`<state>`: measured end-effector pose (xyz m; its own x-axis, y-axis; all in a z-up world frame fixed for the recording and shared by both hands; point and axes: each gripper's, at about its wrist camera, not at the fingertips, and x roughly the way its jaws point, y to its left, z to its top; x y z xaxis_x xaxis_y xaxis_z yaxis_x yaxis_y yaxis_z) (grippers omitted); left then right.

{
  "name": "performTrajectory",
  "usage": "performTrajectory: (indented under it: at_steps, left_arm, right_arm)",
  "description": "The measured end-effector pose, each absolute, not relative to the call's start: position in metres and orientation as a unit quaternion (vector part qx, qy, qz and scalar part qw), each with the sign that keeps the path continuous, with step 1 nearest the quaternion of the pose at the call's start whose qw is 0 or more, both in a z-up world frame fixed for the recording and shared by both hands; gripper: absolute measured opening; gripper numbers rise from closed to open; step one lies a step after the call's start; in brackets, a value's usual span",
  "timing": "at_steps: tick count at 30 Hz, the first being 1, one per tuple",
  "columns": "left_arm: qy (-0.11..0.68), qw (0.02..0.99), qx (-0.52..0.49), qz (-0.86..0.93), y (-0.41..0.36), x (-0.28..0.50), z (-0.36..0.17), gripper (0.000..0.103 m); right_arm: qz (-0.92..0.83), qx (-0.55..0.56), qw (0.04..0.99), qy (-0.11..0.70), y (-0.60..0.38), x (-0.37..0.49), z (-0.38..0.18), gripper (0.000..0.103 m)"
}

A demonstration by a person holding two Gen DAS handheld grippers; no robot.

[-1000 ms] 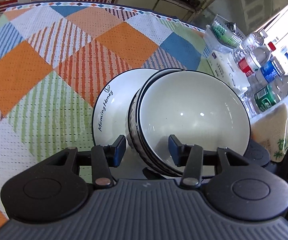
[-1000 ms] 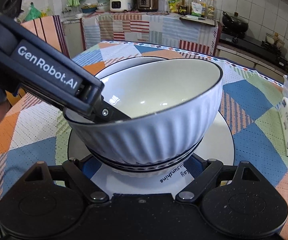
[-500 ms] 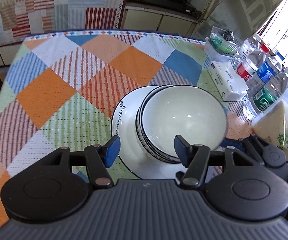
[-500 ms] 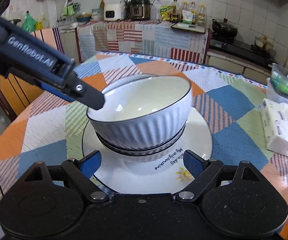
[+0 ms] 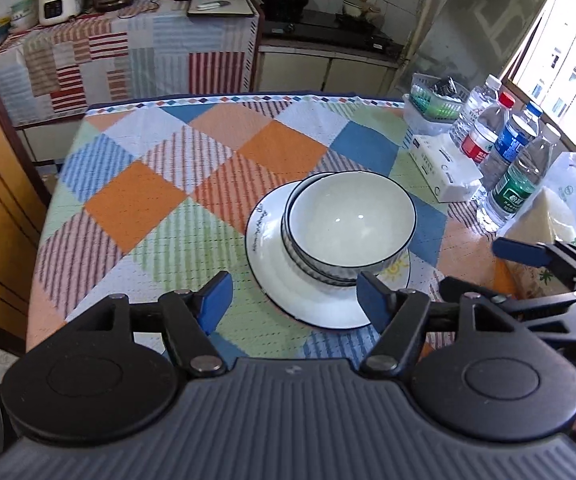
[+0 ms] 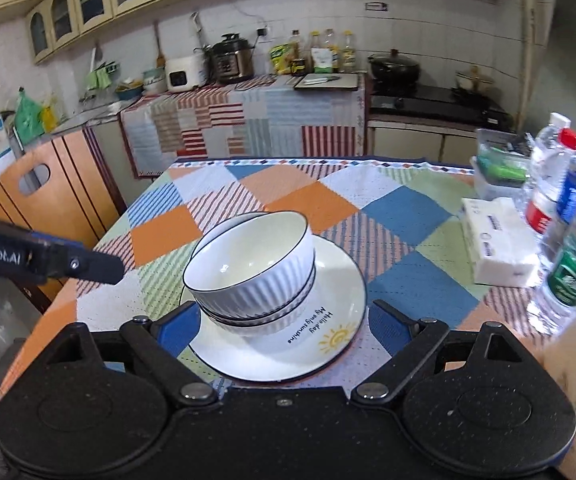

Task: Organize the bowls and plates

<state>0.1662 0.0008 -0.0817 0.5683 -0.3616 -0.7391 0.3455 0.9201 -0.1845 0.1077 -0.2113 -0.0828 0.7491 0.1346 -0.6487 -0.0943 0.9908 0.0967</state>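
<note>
A stack of white ribbed bowls with dark rims [image 5: 347, 220] [image 6: 250, 264] sits on a white plate [image 5: 284, 280] [image 6: 327, 320] on the checked tablecloth. The top bowl leans slightly in the stack. My left gripper [image 5: 293, 298] is open and empty, pulled back above the plate's near edge. My right gripper [image 6: 284, 322] is open and empty, its jaws standing either side of the plate's near rim, apart from it. One blue pad of the right gripper [image 5: 521, 252] shows in the left wrist view. The left gripper's finger [image 6: 68, 264] shows in the right wrist view.
Water bottles [image 5: 511, 168] [image 6: 567, 208], a tissue pack [image 5: 443, 172] [image 6: 499, 240] and a small basket [image 5: 435, 96] stand along the table's right side. A paper bag [image 5: 543, 232] lies near the right edge. Wooden chairs [image 6: 48, 196] stand left of the table.
Both grippers have let go of the bowl stack and drawn back and up. The left gripper's jaws have opened wider. The bowls stay on the plate.
</note>
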Motion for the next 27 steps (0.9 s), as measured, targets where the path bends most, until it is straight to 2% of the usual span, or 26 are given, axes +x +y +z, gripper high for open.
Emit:
performTrajectory:
  at_steps: [10,13,23,27]
  left_arm:
    - [0.392,0.900,0.043,-0.183,0.004,0.114,-0.041,0.079]
    - [0.387,0.903,0.041,-0.183,0.005,0.103,-0.037,0.088]
    - [0.391,0.906,0.055,-0.153,-0.001,0.079,-0.049,0.089]
    - [0.397,0.904,0.047,-0.155,0.000,0.075,-0.056,0.089]
  right_arm:
    - [0.023,0.021,0.936,0.350,-0.208,0.086,-0.040,0.094]
    - [0.019,0.029,0.932,0.362,-0.208,0.076,-0.033,0.094]
    - [0.008,0.015,0.928,0.372,-0.207,0.038,-0.027,0.094]
    - [0.014,0.035,0.925,0.378,-0.206,0.037,-0.039,0.098]
